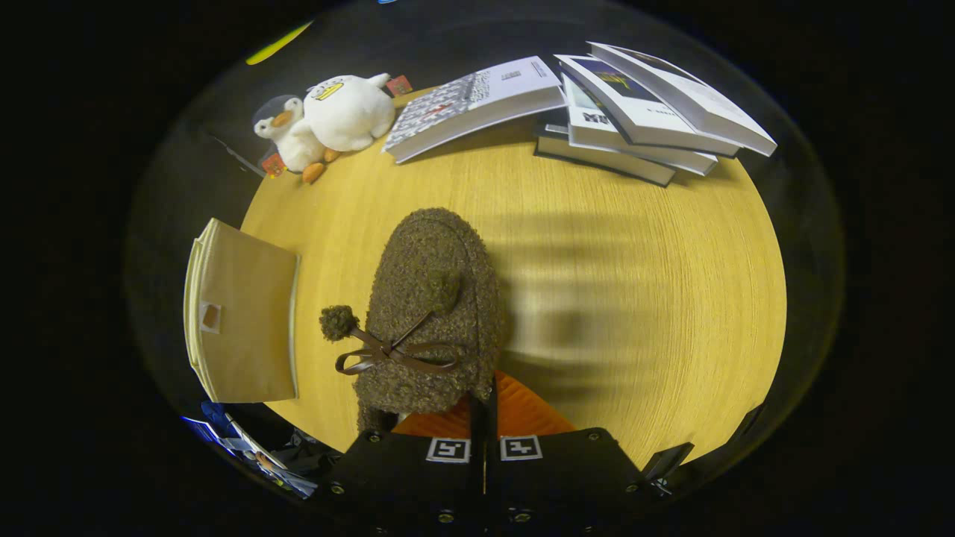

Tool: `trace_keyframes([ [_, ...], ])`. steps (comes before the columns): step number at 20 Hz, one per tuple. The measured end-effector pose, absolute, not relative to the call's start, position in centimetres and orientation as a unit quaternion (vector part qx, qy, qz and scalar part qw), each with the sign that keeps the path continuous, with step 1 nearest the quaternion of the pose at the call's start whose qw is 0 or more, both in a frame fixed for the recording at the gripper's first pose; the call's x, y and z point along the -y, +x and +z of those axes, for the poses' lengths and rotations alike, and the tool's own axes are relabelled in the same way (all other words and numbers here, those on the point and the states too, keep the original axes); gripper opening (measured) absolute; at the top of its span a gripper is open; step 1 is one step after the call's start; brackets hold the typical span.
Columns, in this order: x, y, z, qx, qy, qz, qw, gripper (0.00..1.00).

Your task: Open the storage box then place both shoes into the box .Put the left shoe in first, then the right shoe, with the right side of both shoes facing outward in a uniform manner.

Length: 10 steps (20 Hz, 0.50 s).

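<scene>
Shoe point(436, 313) hangs from the claw point(483, 406), which is pinched narrow on the heel rim, both fingers pressing the fuzzy brown collar with barely a slit between them. The toe points to 12 o'clock across the tabletop point(634, 298), and the bow point(392, 352) with its two pompoms sits on top, trailing toward 9 o'clock.

The storage box point(242, 317) stands at 9 o'clock of the shoe, near it but apart, at the tabletop's edge; its flap with a small cut-out faces up. I cannot tell from here whether it is open.

To do this step well, I judge the carry should be low and slow, since a soft collar can slip out of a thin pinch. Swing the toe round toward 9 o'clock before reaching the box, so that the right side ends facing outward, and let go only once the sole is resting inside. Which shoe of the pair this is cannot be told.

Counts: one shoe, one box, two plush birds point(336, 119) at 11 o'clock, and about five books point(642, 112) stacked loosely from 12 to 2 o'clock.
</scene>
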<state>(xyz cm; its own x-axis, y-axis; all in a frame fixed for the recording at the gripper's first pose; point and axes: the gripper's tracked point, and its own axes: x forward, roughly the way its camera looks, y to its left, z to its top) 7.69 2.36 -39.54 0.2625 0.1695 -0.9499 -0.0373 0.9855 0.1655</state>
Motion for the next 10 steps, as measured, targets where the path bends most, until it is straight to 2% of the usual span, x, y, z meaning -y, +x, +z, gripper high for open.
trace_keyframes([
  [10, -14.5, 9.8, -27.9, -0.561, 0.05, 0.167, 0.809, 0.01],
])
